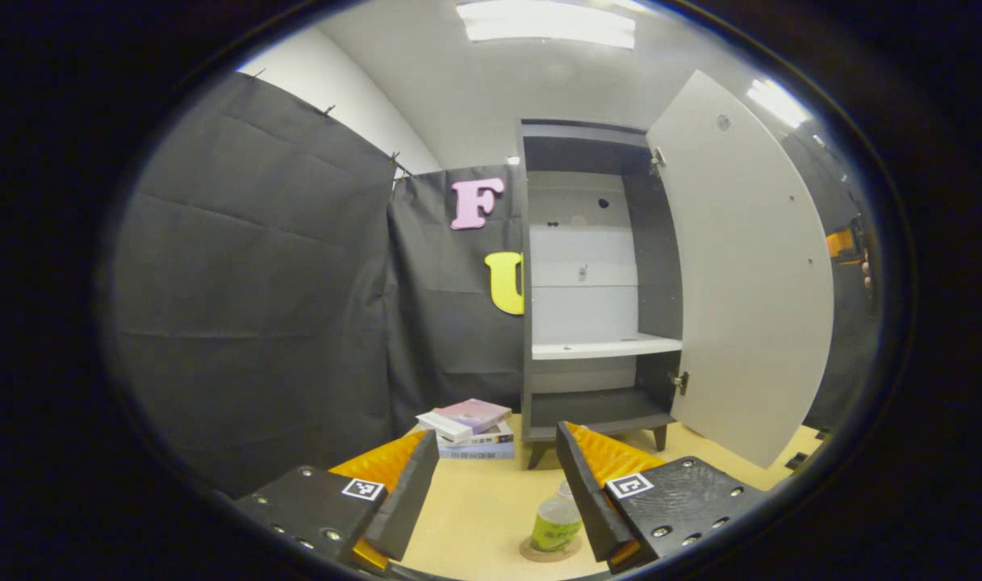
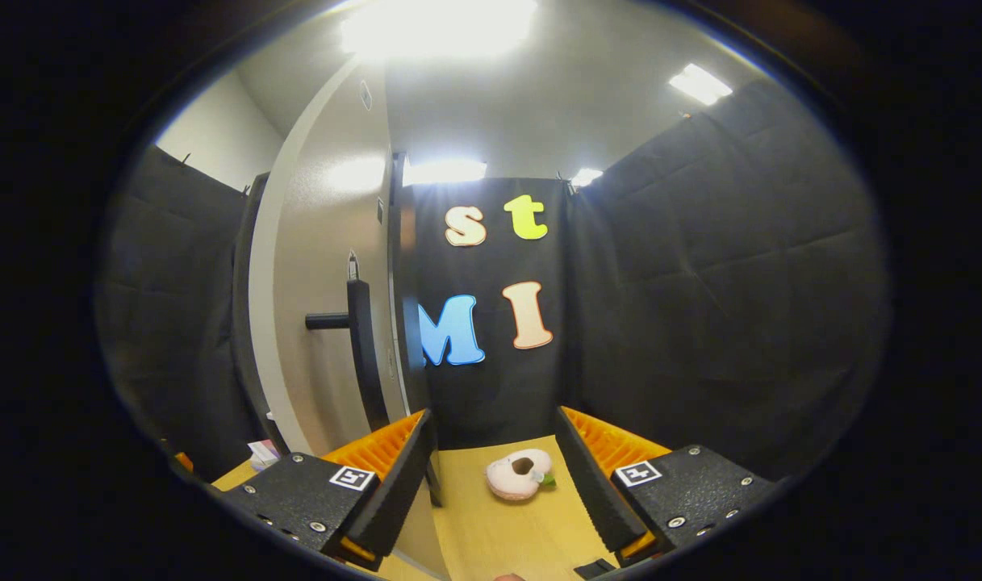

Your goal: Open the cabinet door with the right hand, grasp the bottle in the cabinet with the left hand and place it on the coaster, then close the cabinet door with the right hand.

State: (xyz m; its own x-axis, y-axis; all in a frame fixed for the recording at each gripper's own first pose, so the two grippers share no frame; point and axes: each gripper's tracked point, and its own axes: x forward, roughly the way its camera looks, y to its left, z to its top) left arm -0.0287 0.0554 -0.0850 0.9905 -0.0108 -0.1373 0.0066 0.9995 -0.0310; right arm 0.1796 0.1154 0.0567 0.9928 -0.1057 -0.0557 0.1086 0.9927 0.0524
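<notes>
The left hand-held gripper point(image 1: 497, 484) hangs released just above the bottle point(image 1: 557, 523), which stands on its coaster point(image 1: 549, 552) on the table point(image 1: 474, 508), while the right hand-held gripper point(image 2: 495, 476), also spread and empty, faces the open door point(image 2: 321, 323) by its handle point(image 2: 360, 339), apparently placed to push it closed.

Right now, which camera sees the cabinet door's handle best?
The right gripper view: the black handle sticks out from the cabinet door, close and side-on. The left gripper view shows the door's plain inner face, swung open.
</notes>
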